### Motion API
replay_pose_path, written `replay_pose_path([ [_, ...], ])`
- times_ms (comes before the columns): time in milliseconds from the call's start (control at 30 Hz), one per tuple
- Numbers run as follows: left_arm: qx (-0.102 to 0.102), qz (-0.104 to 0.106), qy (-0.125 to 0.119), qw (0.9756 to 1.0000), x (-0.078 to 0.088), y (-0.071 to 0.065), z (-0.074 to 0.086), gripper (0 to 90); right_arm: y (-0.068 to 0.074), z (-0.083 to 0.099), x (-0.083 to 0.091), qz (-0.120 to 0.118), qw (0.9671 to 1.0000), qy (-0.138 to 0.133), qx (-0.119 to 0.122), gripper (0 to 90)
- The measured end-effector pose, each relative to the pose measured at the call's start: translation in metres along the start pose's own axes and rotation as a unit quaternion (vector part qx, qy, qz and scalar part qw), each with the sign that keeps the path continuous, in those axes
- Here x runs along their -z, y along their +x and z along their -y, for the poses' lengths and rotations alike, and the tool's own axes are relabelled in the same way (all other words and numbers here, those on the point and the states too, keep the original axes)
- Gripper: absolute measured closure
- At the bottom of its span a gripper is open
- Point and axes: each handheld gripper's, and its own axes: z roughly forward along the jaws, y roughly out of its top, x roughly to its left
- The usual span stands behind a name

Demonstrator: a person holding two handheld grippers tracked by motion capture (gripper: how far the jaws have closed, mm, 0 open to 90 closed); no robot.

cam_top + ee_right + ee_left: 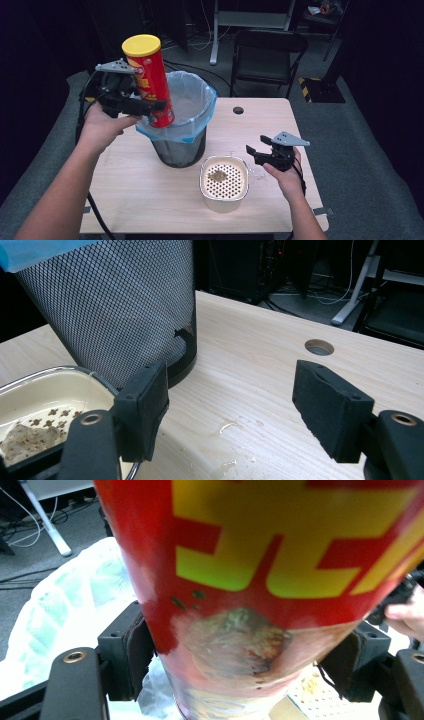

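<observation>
A pale wooden table [150, 190] with a light grain fills the near ground, and the person's 2 forearms come in over its front edge. Near that edge sits a cream basin [224, 184] with a perforated floor and a small brownish lump, perhaps food scraps, in its middle. Just right of it the right gripper [255, 152] hovers low over the wood, jaws apart with nothing between them; the right gripper view shows a few wet spots [227, 427] on the boards under it.

Behind the basin stands a black mesh bin [182, 135] lined with a pale blue bag [197, 95]. The left gripper [150, 106] is clamped on a red chip can [149, 80] with a yellow lid, held tilted over the left rim of the bin, its lower end inside the bag's mouth. The left gripper view shows both pads [137, 655] pressed to the can's sides.

A round cable hole [238, 110] marks the table's far side. Beyond lie grey carpet [360, 165], a black folding chair [267, 60], the white foot of a stand [216, 35] with loose cables, and dark walls.
</observation>
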Motion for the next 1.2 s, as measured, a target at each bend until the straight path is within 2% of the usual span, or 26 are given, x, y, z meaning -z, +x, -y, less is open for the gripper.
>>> replay_pose_path([
  [200,0.002,-0.008,-0.002,1.0,-0.02,0.011,0.001,24.1,-0.001,0.001,0.0,-0.001,1.0,0.0,-0.003,30.1],
  [467,0.011,-0.027,-0.001,0.9996,-0.044,0.029,0.012,24.0,0.001,0.002,-0.003,-0.004,1.0,0.004,-0.003,30.1],
  [633,0.027,-0.029,-0.003,0.9992,-0.053,0.039,0.019,23.9,0.001,0.003,-0.004,-0.004,1.0,0.004,-0.001,30.1],
  [733,0.038,-0.031,0.007,0.9988,-0.059,0.042,0.023,23.6,0.001,0.003,-0.004,-0.005,1.0,0.005,0.001,30.1],
  [767,0.043,-0.033,0.009,0.9985,-0.06,0.042,0.025,20.5,0.001,0.003,-0.004,-0.006,1.0,0.005,0.001,30.1],
  [867,0.056,-0.039,0.003,0.9976,-0.058,0.046,0.032,15.2,0.001,0.003,-0.004,-0.006,1.0,0.004,0.0,30.2],
  [900,0.067,-0.04,0.013,0.9968,-0.058,0.049,0.035,13.8,0.001,0.003,-0.004,-0.007,1.0,0.004,-0.001,30.1],
  [933,0.074,-0.044,0.01,0.9963,-0.056,0.05,0.037,12.2,0.0,0.003,-0.004,-0.007,1.0,0.004,0.0,30.1],
  [967,0.075,-0.051,0.009,0.9959,-0.055,0.051,0.04,14.6,0.0,0.003,-0.004,-0.008,1.0,0.004,-0.001,30.1],
  [1067,0.077,-0.044,0.006,0.996,-0.046,0.053,0.047,14.2,0.0,0.003,-0.004,-0.007,1.0,0.004,-0.001,30.1],
  [1167,0.069,-0.042,0.005,0.9967,-0.037,0.051,0.052,14.6,0.001,0.003,-0.004,-0.007,1.0,0.004,-0.002,30.1],
  [1200,0.067,-0.036,0.001,0.9971,-0.033,0.05,0.054,15.2,0.0,0.003,-0.004,-0.007,1.0,0.003,-0.001,30.2],
])
